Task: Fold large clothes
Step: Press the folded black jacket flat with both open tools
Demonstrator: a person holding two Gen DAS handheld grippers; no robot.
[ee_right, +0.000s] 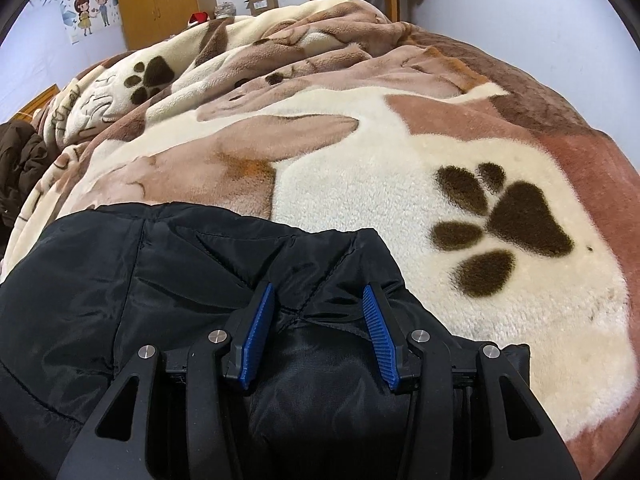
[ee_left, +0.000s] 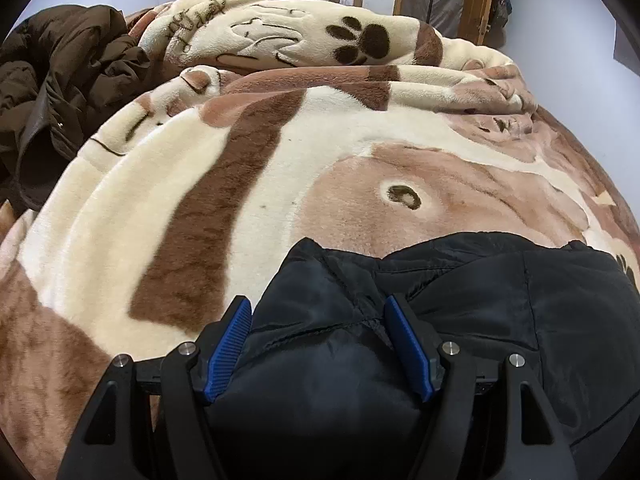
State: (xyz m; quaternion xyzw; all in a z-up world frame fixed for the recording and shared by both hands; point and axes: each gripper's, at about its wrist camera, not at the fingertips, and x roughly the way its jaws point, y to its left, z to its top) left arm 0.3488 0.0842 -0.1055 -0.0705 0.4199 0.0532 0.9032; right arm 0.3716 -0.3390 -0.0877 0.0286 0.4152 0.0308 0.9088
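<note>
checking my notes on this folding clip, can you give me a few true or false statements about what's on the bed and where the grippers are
1. A black padded garment lies on a paw-print blanket. True.
2. A brown coat is heaped at the far left of the bed. True.
3. The black garment is spread across the whole bed. False: it covers only the near edge; the blanket beyond it is bare.
4. The left gripper hangs over bare blanket. False: black fabric fills the space between its blue pads.
5. The right gripper also has black fabric between its pads. True.
6. The blanket is plain white. False: it is cream and brown with dark paw prints.
</note>
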